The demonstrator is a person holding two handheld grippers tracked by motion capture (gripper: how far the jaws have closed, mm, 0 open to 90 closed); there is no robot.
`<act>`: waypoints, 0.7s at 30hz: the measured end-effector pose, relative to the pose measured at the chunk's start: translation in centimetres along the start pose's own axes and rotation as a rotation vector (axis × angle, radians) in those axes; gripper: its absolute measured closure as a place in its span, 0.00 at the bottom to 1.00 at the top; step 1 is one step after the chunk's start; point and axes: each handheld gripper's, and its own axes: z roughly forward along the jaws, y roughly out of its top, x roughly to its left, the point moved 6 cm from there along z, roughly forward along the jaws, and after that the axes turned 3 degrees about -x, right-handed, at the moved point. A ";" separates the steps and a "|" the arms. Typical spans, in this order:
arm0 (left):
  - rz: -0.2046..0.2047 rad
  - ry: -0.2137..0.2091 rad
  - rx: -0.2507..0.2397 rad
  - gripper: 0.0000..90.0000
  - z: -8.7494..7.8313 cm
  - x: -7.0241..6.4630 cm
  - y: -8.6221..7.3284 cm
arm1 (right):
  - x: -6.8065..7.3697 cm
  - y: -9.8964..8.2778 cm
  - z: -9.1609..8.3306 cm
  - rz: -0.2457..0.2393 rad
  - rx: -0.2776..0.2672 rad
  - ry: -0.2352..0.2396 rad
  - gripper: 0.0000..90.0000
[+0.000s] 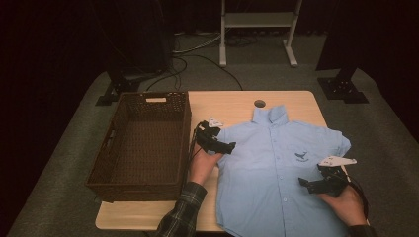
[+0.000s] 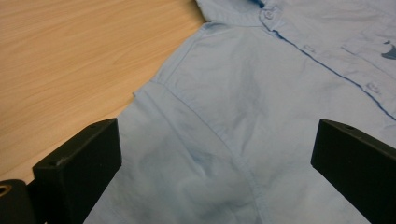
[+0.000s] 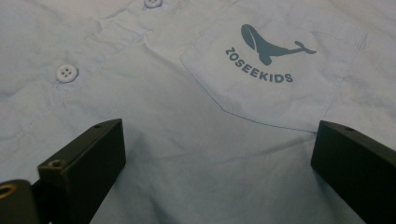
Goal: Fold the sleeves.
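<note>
- Right, here I am with a light blue shirt spread flat and face up on the wooden worktop, collar at the far end, hem hanging toward the near edge.
- My left tongs hover over the shirt's left shoulder, jaws wide apart, nothing between them. In the left gripper view the sleeve seam runs right between the jaws, with bare wood beyond it.
- My right tongs sit over the right chest area, also spread wide and empty. In the right gripper view I'm staring straight at the chest pocket with its whale logo, and a white button of the placket off to the side.
- The brown woven basket waits empty on the left of the worktop, just beside the shirt. My guess is the shirt gets folded and ends up in there.
- To do this step well, I reckon each pair of tongs should bite a single clear edge, not the flat middle of the cloth: the left on the sleeve or shoulder seam, the right shifted out toward the right sleeve.
- I'd come down low, pinch just the top layer's edge, and lift both sides evenly so the front doesn't bunch.
- The risk: grabbing at the pocket area would drag the whole panel and wrinkle it.
</note>
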 end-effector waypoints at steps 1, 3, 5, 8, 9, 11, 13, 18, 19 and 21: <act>0.002 0.004 0.004 0.01 0.1 0.1 0.0 | 0.0 0.0 0.0 0.000 0.000 0.000 0.02; -0.004 0.009 0.003 0.01 0.1 0.3 0.1 | -0.1 -0.1 -0.1 -0.001 0.000 0.003 0.02; -0.004 0.012 0.007 0.01 0.2 0.4 0.1 | -0.3 -0.2 -0.2 -0.002 -0.001 0.002 0.02; -0.010 0.018 0.016 0.01 0.3 0.6 0.0 | -0.6 -0.4 -0.4 0.000 0.001 0.002 0.02; -0.009 0.018 0.022 0.01 0.3 0.7 0.0 | -0.7 -0.5 -0.5 0.001 0.001 0.001 0.02; -0.015 0.025 0.027 0.01 0.4 0.9 -0.1 | -0.9 -0.6 -0.7 0.004 0.000 -0.005 0.02; -0.021 0.027 0.034 0.01 0.6 1.1 -0.2 | -1.1 -0.7 -0.8 0.007 0.001 -0.009 0.02; -0.038 0.035 0.040 0.01 0.9 1.4 -0.3 | -1.1 -0.8 -1.0 0.012 0.001 -0.013 0.02; -0.039 0.036 0.041 0.01 0.9 1.5 -0.3 | -1.2 -0.9 -1.0 0.015 0.002 -0.016 0.02; -0.039 0.031 0.036 0.03 0.9 1.6 -0.3 | -1.2 -1.0 -1.2 0.021 0.001 -0.022 0.02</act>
